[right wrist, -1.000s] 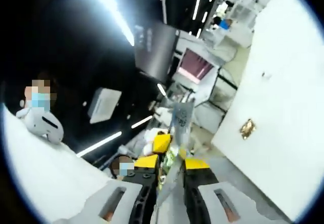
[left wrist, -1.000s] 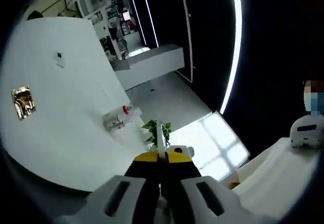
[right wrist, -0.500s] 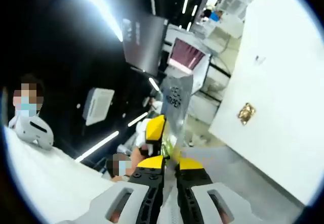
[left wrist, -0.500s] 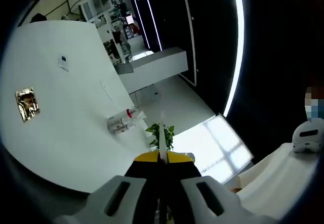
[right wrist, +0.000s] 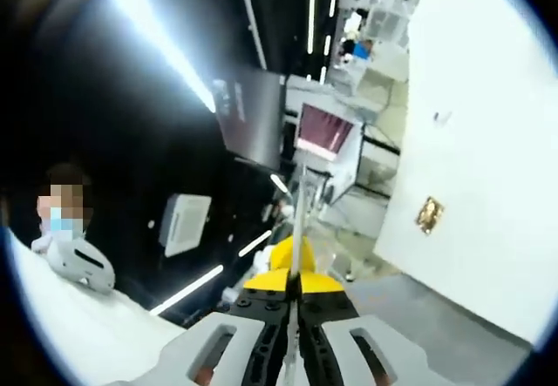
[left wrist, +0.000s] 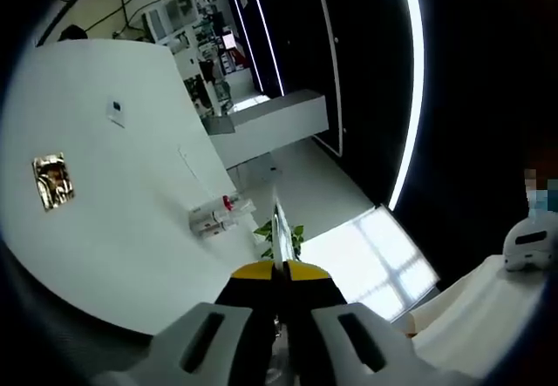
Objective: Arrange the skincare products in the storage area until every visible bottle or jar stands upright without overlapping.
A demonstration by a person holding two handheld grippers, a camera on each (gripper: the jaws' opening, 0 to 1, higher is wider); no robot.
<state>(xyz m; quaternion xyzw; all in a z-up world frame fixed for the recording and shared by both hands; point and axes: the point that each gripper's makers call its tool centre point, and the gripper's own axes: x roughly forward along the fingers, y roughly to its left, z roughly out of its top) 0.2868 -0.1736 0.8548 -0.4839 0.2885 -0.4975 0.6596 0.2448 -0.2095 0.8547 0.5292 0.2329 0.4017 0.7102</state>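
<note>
Fingers of both the left gripper (left wrist: 277, 268) and right gripper (right wrist: 295, 273) are clenched on thin sheets; I'd lower both toward the bottles before regrasping.

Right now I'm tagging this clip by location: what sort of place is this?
Probably a large indoor lab or showroom hall, seen steeply tilted. A dark ceiling carries long light strips, a broad white wall bears a small gold plaque, and white counters and shelving stand farther off.
</note>
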